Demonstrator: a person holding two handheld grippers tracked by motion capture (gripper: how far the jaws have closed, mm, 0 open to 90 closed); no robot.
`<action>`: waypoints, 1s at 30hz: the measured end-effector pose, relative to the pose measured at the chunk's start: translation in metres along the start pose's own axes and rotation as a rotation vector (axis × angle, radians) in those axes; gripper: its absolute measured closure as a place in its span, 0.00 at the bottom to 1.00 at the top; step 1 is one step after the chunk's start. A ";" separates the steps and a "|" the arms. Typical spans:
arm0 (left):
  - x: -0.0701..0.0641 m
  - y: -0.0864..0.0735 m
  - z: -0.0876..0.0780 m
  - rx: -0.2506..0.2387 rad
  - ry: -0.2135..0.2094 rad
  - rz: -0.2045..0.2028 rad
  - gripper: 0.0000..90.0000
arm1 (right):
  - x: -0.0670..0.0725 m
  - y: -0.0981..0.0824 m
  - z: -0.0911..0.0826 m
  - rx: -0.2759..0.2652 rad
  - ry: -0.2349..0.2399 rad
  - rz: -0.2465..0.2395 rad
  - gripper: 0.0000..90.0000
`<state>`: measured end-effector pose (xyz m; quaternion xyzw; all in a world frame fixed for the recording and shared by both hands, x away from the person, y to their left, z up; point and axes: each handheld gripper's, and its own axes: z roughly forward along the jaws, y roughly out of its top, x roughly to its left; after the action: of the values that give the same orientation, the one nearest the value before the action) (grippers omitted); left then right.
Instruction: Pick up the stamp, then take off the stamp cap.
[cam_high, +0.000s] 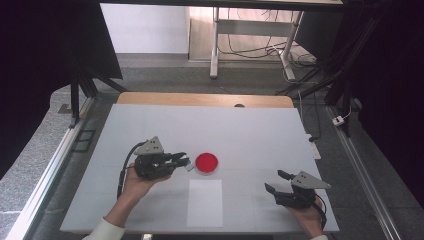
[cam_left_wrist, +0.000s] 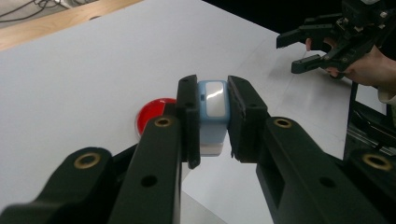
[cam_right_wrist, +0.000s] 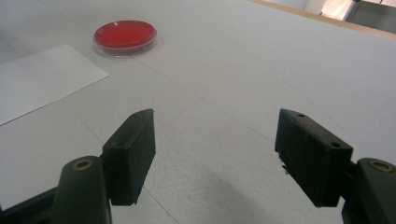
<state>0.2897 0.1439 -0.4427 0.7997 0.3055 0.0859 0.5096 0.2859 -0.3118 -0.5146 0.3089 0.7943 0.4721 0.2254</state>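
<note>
My left gripper (cam_left_wrist: 212, 123) is shut on a small light-blue block with a glossy white face (cam_left_wrist: 213, 107), held above the table. In the high view that left gripper (cam_high: 182, 161) hovers just left of a round red dish with a clear rim (cam_high: 206, 163), the block (cam_high: 188, 164) at its tips. The red dish (cam_left_wrist: 152, 114) lies behind the left jaw in the left gripper view. My right gripper (cam_right_wrist: 215, 154) stands open over bare table, nothing between its jaws; in the high view the right gripper (cam_high: 276, 181) rests at the front right.
A white sheet of paper (cam_high: 205, 202) lies flat in front of the dish, also at the left of the right gripper view as paper (cam_right_wrist: 42, 79). The white table top (cam_high: 250, 130) ends in a wooden strip (cam_high: 205, 99) at the far edge.
</note>
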 end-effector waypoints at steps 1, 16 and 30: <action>-0.001 -0.001 0.001 0.003 -0.002 0.000 0.83 | 0.000 0.000 0.000 0.000 -0.001 0.000 0.32; -0.011 -0.003 0.016 -0.010 -0.047 -0.023 0.83 | 0.004 0.001 0.000 -0.001 -0.007 -0.003 0.31; -0.014 -0.003 0.021 -0.015 -0.046 -0.021 0.83 | 0.006 0.003 0.001 -0.002 -0.013 0.002 0.31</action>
<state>0.2873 0.1207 -0.4528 0.7943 0.3015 0.0642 0.5235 0.2836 -0.3059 -0.5127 0.3125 0.7920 0.4712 0.2305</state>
